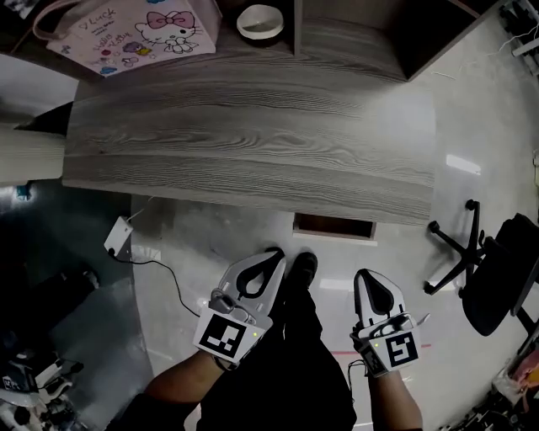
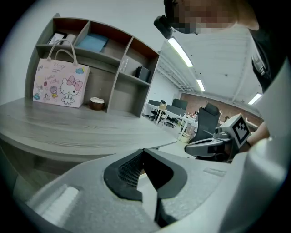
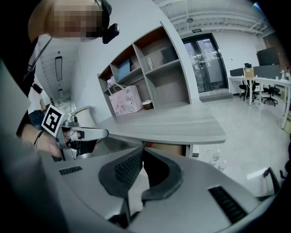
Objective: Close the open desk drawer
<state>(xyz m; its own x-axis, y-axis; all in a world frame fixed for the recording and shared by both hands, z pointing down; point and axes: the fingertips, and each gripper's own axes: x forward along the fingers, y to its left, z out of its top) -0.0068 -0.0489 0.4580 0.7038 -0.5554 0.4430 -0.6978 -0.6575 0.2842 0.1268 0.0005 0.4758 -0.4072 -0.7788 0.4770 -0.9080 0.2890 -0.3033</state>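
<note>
Nearest the person, the left gripper (image 1: 274, 253) and the right gripper (image 1: 365, 275) are hanging low over the floor, either side of a dark shoe (image 1: 301, 268). Both are aiming toward the bench (image 1: 253, 126). Each is holding its jaws pressed together with nothing between them, which looks like a choice to push with blunt closed tips rather than to pinch anything.

Beyond the tips, touched by neither, the open drawer (image 1: 334, 226) is sticking out from under the bench's front edge, nearer the right gripper. Only a narrow brown strip of it is showing. Its front face, any handle and its contents are lying hidden beneath the benchtop.

Farther back, a pink bag (image 1: 135, 29) and a bowl (image 1: 259, 21) are sitting by the shelf unit (image 2: 119, 68), cut off at the top of the head view.
</note>
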